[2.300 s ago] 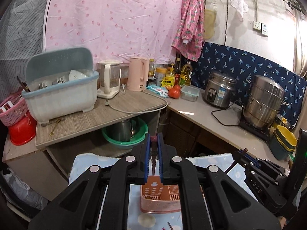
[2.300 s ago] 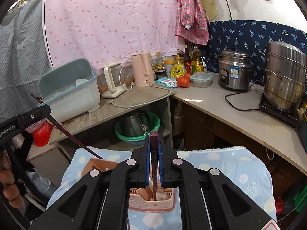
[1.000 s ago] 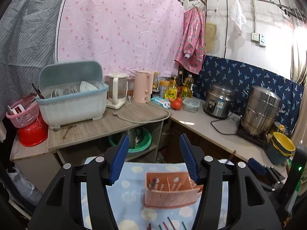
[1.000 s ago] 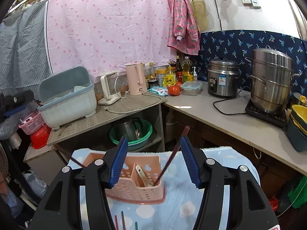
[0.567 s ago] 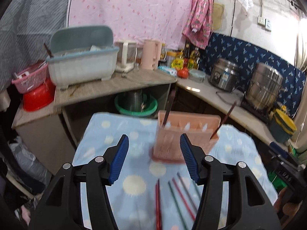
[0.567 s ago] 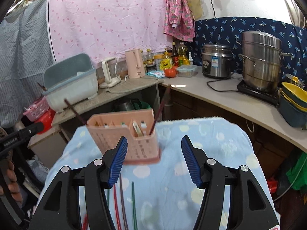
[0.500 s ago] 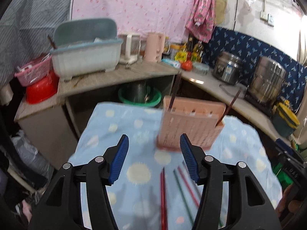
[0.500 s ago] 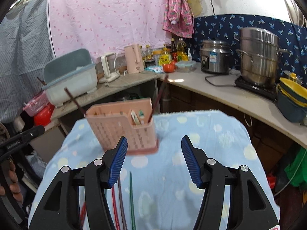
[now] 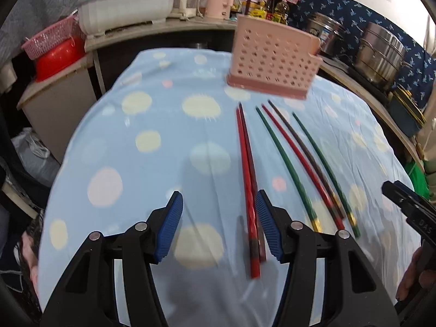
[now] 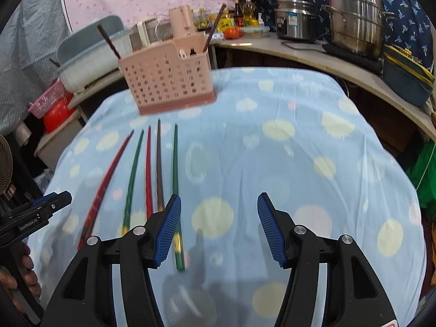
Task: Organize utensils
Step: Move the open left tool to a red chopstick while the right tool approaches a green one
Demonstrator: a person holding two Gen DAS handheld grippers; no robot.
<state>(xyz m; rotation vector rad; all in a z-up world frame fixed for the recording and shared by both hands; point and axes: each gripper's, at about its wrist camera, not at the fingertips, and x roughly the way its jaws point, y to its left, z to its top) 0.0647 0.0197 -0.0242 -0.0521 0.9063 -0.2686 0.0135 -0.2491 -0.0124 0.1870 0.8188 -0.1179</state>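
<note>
A pink perforated utensil holder (image 9: 273, 61) stands at the far side of the blue dotted cloth (image 9: 141, 141); it also shows in the right wrist view (image 10: 166, 79) with two dark chopsticks (image 10: 109, 42) leaning out of it. Several red, green and brown chopsticks (image 9: 283, 160) lie side by side on the cloth in front of it. My left gripper (image 9: 218, 229) is open and low over the cloth, a red pair (image 9: 249, 190) just inside its right finger. My right gripper (image 10: 218, 229) is open, the rightmost green chopstick (image 10: 175, 188) by its left finger.
Behind the cloth stand a grey dish rack (image 9: 125, 5), a pink basket (image 9: 51, 43) over a red bowl, a kettle (image 10: 181, 20), bottles, a rice cooker (image 10: 295, 19) and a steel steamer pot (image 10: 354, 17) on the counter. The cloth's edges drop off left and right.
Both grippers released dark chopsticks into the holder and opened. They then pulled back and dropped low over the cloth, near the ends of the loose chopsticks.
</note>
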